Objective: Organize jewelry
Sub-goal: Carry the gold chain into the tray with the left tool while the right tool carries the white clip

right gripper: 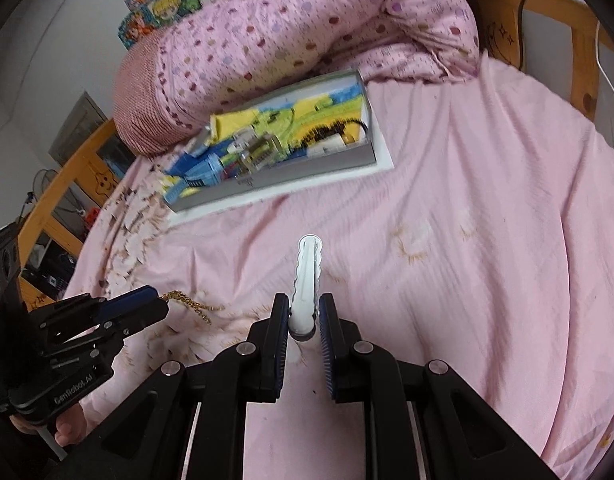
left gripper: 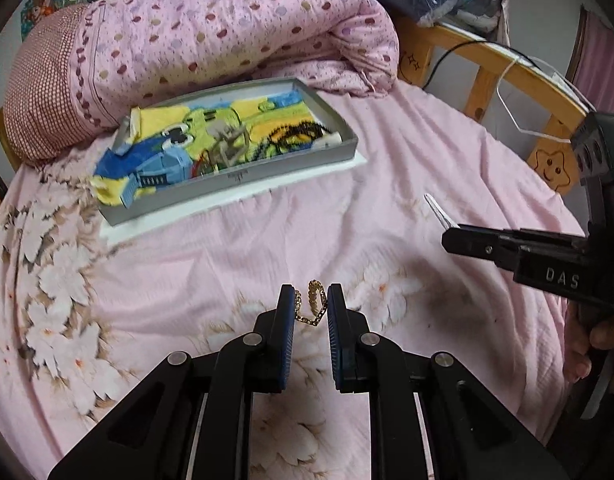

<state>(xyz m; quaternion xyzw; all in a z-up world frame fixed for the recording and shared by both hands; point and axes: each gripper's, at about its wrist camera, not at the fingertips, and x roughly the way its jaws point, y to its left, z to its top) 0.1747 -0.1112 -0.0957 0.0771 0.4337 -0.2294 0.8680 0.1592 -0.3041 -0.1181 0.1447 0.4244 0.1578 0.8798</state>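
A gold chain (left gripper: 313,306) lies on the pink bedsheet between the fingers of my left gripper (left gripper: 310,300), whose jaws stand apart around it; it also shows in the right wrist view (right gripper: 189,303) at the left gripper's tips (right gripper: 153,300). My right gripper (right gripper: 303,314) is shut on a white hair clip (right gripper: 307,280) that points forward above the sheet; the clip's tip shows in the left wrist view (left gripper: 437,210). A grey tray (left gripper: 263,178) with a colourful liner holds several small items, far ahead.
A rolled pink spotted quilt (left gripper: 227,36) lies behind the tray (right gripper: 291,180). A wooden bed rail (left gripper: 507,76) runs along the right side, with a cable over it. The sheet (right gripper: 487,220) is wrinkled.
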